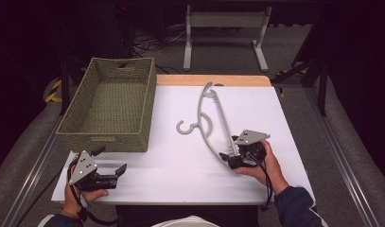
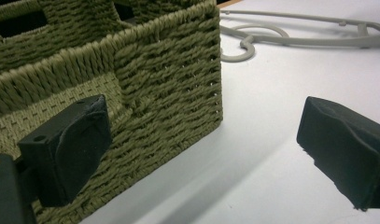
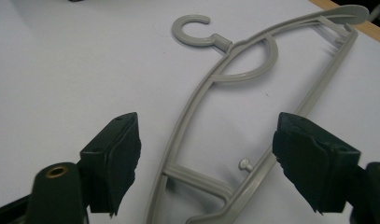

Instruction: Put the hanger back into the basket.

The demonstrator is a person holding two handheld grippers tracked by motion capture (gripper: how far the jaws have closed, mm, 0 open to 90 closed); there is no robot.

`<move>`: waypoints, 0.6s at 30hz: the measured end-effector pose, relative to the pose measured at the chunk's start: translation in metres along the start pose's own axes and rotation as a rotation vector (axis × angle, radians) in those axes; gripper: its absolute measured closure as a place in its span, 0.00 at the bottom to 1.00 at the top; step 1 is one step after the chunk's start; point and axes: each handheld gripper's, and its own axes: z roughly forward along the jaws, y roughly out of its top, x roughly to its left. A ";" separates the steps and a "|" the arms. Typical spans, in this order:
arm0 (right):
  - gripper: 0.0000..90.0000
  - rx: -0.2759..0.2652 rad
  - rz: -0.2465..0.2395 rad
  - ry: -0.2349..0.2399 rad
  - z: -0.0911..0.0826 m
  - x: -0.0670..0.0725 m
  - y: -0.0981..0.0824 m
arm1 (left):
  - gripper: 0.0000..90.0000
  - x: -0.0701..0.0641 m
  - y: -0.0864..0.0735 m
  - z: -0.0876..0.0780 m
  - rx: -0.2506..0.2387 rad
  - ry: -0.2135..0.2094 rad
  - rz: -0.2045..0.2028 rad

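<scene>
The grey hanger (image 1: 212,124) was laid flat on the white tabletop (image 1: 180,161), its near end between the released jaws of the right hand-held gripper (image 1: 229,157). The left hand-held gripper (image 1: 115,171) was held released near the woven basket (image 1: 109,101).

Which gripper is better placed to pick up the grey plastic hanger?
Right. The right gripper has open jaws straddling the grey plastic hanger; the left gripper sits open beside the green woven basket.
</scene>
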 end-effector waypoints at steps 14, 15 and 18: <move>0.50 0.353 0.028 0.154 0.058 0.001 0.017 | 0.05 0.002 -0.002 0.000 0.009 -0.022 -0.017; 0.53 0.367 0.022 0.154 0.062 0.000 0.016 | 0.05 0.002 -0.001 0.001 0.012 -0.025 -0.013; 0.57 0.387 -0.003 0.161 0.065 0.000 0.017 | 0.06 0.001 -0.001 0.003 0.020 -0.030 -0.002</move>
